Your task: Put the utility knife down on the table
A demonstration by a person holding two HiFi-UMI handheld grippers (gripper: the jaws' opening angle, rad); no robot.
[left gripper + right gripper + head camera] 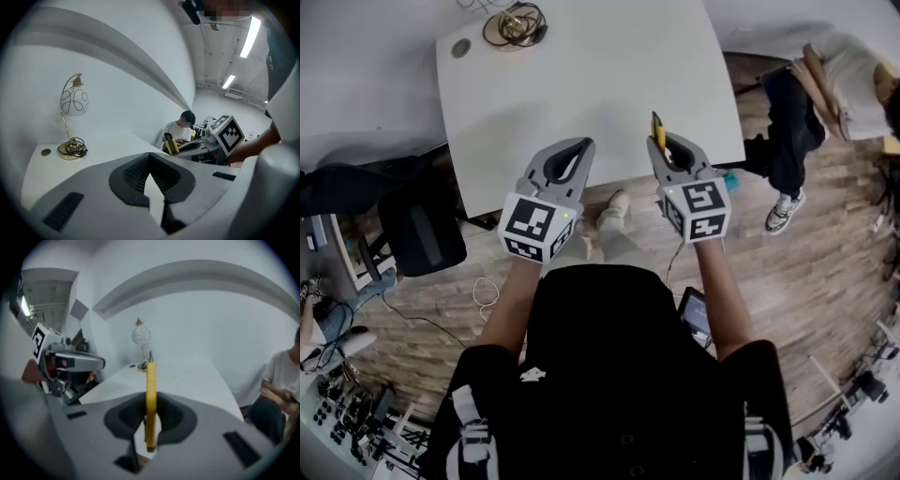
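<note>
The right gripper [667, 152] is pinching the yellow utility knife [657, 127] between its jaws, the knife standing on edge and poking forward over the near edge of the white table [581, 75]. It hangs in the air, not yet on the surface. The left gripper [578, 146] is beside it, jaws pressed together on nothing. Lowering and letting go are, I'd say, both left.

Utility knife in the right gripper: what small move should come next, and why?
Probably lower the right gripper toward the white table: its jaws are shut on the yellow utility knife, held in the air at the table's near edge.
</note>
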